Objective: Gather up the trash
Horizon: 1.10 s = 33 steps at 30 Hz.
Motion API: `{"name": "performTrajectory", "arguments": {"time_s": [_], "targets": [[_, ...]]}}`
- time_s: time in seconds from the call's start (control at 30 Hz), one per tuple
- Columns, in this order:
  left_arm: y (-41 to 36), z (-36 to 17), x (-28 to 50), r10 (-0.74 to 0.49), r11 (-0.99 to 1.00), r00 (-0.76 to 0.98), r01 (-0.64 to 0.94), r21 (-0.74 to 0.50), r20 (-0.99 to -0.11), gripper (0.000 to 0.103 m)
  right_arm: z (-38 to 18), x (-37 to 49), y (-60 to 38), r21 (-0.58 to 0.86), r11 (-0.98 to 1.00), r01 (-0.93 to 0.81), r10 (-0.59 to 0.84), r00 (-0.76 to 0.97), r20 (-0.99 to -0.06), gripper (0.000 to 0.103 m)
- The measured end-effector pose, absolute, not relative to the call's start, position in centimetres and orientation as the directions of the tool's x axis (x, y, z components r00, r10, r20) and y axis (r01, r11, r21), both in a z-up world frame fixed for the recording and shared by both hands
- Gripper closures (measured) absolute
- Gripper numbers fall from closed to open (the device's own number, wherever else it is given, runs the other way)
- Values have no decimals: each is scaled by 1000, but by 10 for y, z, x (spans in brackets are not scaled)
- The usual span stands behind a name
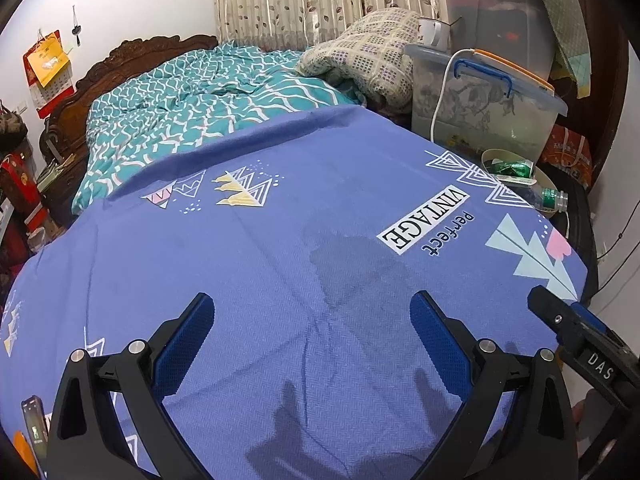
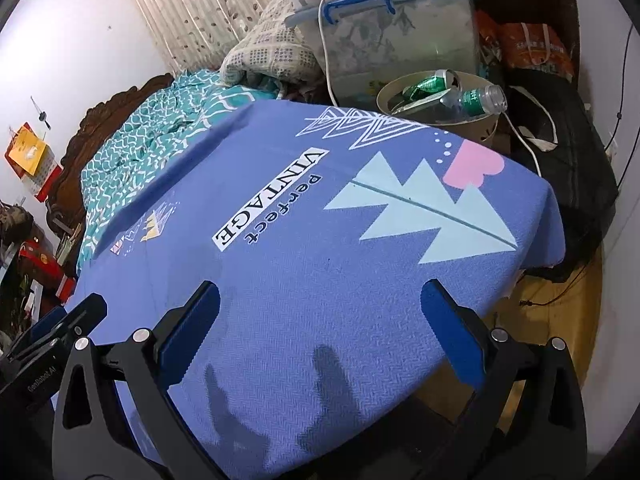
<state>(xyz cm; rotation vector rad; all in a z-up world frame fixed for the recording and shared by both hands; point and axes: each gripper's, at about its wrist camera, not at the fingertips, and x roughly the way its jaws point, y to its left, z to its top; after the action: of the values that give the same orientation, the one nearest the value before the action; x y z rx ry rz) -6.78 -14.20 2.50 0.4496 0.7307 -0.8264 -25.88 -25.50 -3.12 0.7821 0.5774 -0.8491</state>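
Grippers: your left gripper (image 1: 312, 316) and right gripper (image 2: 320, 300) both hang apart, empty, blue ribbed pads, over the tabletop (image 2: 304, 288).
Cloth: woven blue, triangle prints, reads "perfect VINTAGE".
Trash: round beige bin (image 2: 478, 126) off the far right corner holds one green can (image 2: 430, 84), one clear plastic bottle (image 2: 476, 100), green label.

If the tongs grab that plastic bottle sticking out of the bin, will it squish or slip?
The plastic bottle looks clear and empty, so it is probably light and may crumple if squeezed. Its round, smooth body could slip or roll. It leans over the rim of the bin beside a green can, so lifting it might nudge that can.
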Motion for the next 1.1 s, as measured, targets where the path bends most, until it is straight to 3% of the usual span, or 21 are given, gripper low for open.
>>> {"name": "performTrajectory", "arguments": {"time_s": [1.1], "targets": [[-141, 34, -73, -502, 626, 494, 774, 97, -710, 9, -23, -264, -248, 366, 428, 827, -471, 549, -690, 4]]}}
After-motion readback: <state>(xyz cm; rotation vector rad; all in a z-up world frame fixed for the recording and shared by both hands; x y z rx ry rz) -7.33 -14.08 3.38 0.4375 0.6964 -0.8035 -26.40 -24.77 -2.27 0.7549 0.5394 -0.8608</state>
